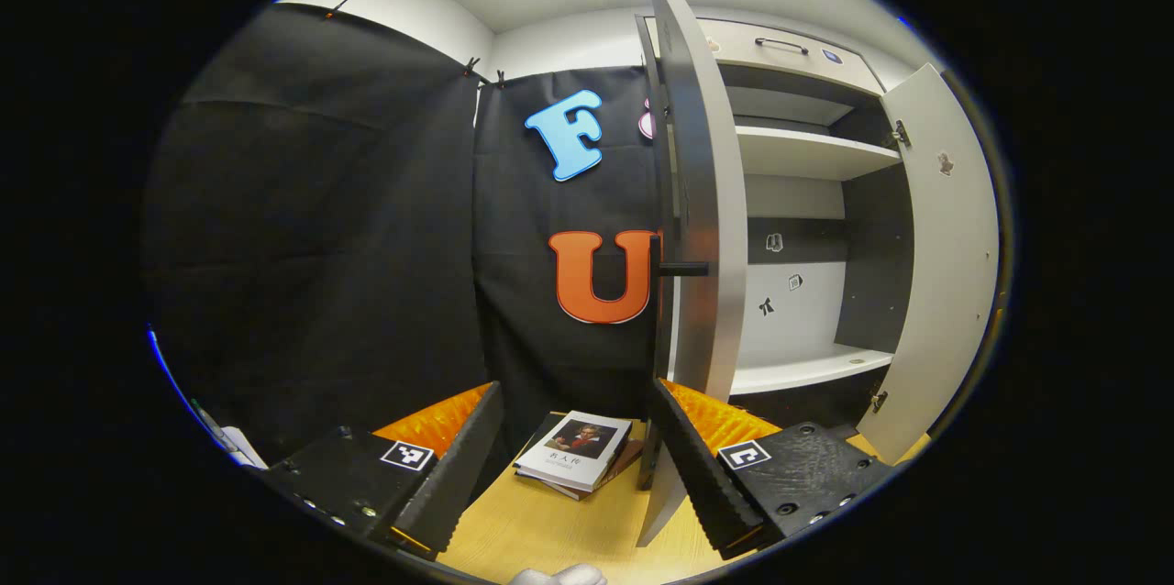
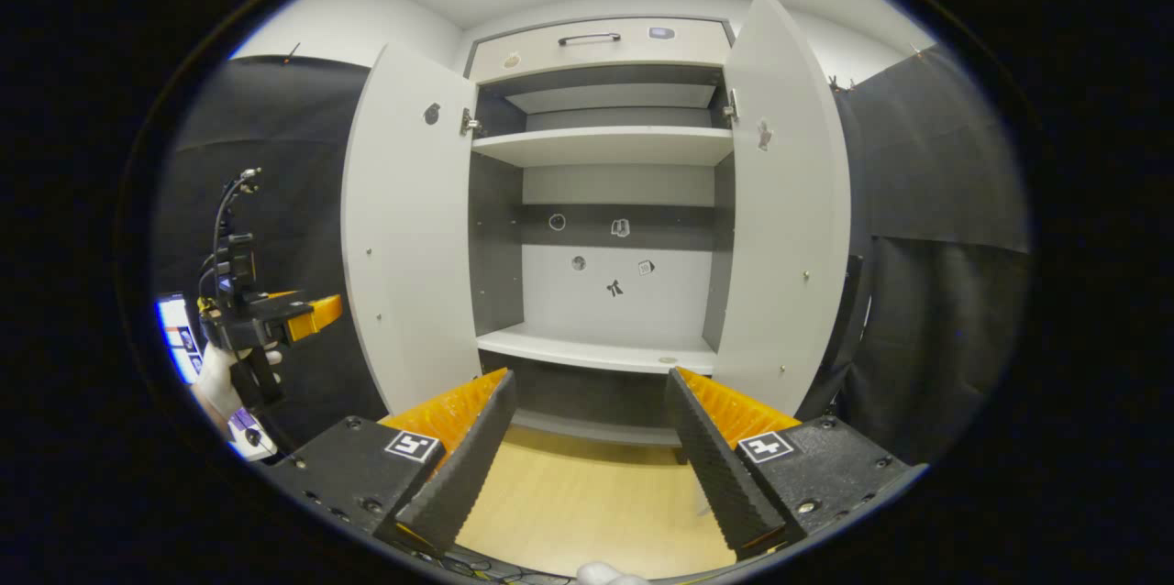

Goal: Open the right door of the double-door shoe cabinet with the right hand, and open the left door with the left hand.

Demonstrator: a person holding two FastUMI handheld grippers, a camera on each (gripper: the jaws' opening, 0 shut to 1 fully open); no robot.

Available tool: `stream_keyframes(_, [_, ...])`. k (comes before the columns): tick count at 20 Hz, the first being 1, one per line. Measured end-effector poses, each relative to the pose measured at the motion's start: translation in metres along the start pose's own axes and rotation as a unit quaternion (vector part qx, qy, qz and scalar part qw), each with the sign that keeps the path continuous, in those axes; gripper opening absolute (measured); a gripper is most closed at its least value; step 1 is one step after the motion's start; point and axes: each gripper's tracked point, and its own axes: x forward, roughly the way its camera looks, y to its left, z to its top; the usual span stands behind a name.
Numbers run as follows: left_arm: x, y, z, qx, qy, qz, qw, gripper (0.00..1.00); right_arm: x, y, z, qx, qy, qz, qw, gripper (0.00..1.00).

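**Both cabinet doors swung open; both grippers spread and free**

Left gripper [image 1: 576, 452]: the jaws stand spread wide with nothing between them. In the left gripper view, the fingers frame a stack of books [image 1: 578, 464] lying on the wooden floor [image 1: 541, 530]. The edge of the left door [image 1: 702, 200] rises just beyond the right-hand finger; contact cannot be confirmed. The door's dark bar handle [image 1: 681, 270] projects from its outer face toward the booth's black cloth wall.

Right gripper [image 2: 592, 443]: the jaws stand spread wide and hold nothing. In the right gripper view, the fingers point straight into the open shoe cabinet [image 2: 610, 227], apart from it, with bare wooden floor beneath.

Shoe cabinet: both doors stand swung outward. In the right gripper view the left door [image 2: 408, 227] and the right door [image 2: 789, 209] show their pale inner faces on either side of the opening. Inside, an upper shelf [image 2: 605, 145] and a lower shelf [image 2: 596, 351] are visible, with small stickers on the back panel [image 2: 616, 292]. A drawer front [image 2: 596, 44] with a bar handle sits above the opening.

Also in the right gripper view, the left gripper [image 2: 307, 314] appears far to the left, held by a hand [image 2: 220, 379], well apart from the left door.
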Motion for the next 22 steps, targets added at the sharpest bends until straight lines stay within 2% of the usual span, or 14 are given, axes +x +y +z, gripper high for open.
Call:
stream_keyframes(5, [-0.042,-0.03,0.001,-0.009,0.013,0.0,1.0,0.95,-0.009,-0.022,0.007,0.0,-0.002,0.009,1.0,1.0])
stream_keyframes(9, [-0.073,-0.083,0.019,-0.004,0.009,-0.026,1.0,0.95,-0.02,-0.047,0.02,0.001,-0.016,-0.003,1.0,1.0])
stream_keyframes(15, [-0.108,-0.158,0.057,0.002,-0.01,-0.084,0.996,0.95,-0.033,-0.076,0.033,0.007,-0.034,-0.021,0.999,1.0])
stream_keyframes(22, [-0.129,-0.193,0.084,0.013,-0.03,-0.099,0.995,0.95,-0.045,-0.1,0.041,0.018,-0.048,-0.053,0.997,1.0])
